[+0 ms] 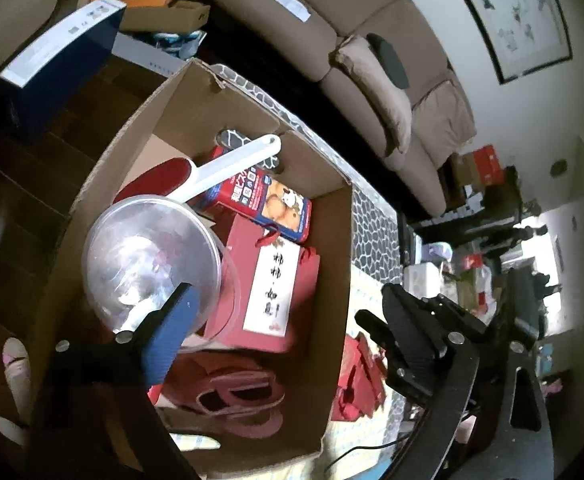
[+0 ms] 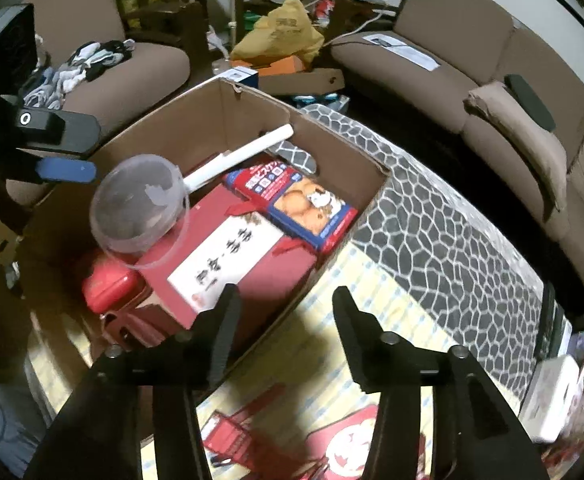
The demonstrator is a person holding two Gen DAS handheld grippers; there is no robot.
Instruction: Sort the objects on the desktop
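Left wrist view: left tool (image 1: 280,312) spread wide over the cardboard box (image 1: 333,264), nothing between its fingers, clear plastic bowl (image 1: 152,256) lying free just past the blue-padded finger (image 1: 172,328). Right wrist view: right tool (image 2: 286,300) partly open and empty, poised above the near rim of the cardboard box (image 2: 252,100).

Already in the box: bowl on top, white-handled red lint brush (image 1: 228,168), biscuit box (image 1: 268,204), red gift box (image 1: 268,288) with a white label, red case (image 2: 110,286).

Next candidates, as a guess: red paper items (image 2: 347,440) on the counter (image 2: 391,340), below and near side of the right tool, outside the box wall; right hand nearer, so a drop back and down rather than forward. Long axis of those items unclear.

Counter covered by pale checked cloth, then grey pebble-pattern cloth (image 2: 431,220). Brown sofas (image 2: 451,56) and floor clutter around.
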